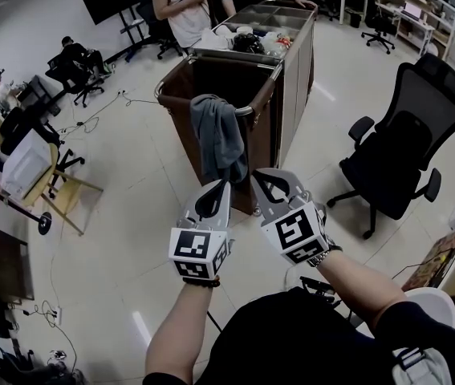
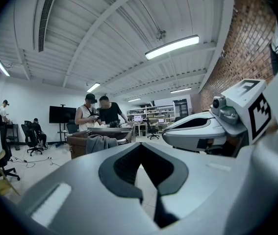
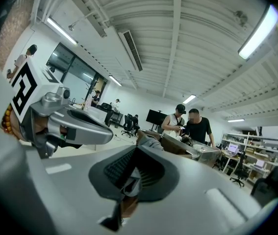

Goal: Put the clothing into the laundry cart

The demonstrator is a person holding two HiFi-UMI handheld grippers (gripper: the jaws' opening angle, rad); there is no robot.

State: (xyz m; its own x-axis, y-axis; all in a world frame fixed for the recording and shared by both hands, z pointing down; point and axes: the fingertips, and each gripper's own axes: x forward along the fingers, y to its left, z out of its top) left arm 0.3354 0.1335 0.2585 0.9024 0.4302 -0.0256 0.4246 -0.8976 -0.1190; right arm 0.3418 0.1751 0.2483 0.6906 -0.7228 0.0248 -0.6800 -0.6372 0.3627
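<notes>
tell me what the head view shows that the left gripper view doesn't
Only the head view: the large black office chair to the right of the cart, and the person's forearms.
Only the left gripper view: the ceiling strip light and the brick wall.
Both: the brown laundry cart, the grey garment draped over its rim, a person in a white top standing behind it, and the right gripper.
</notes>
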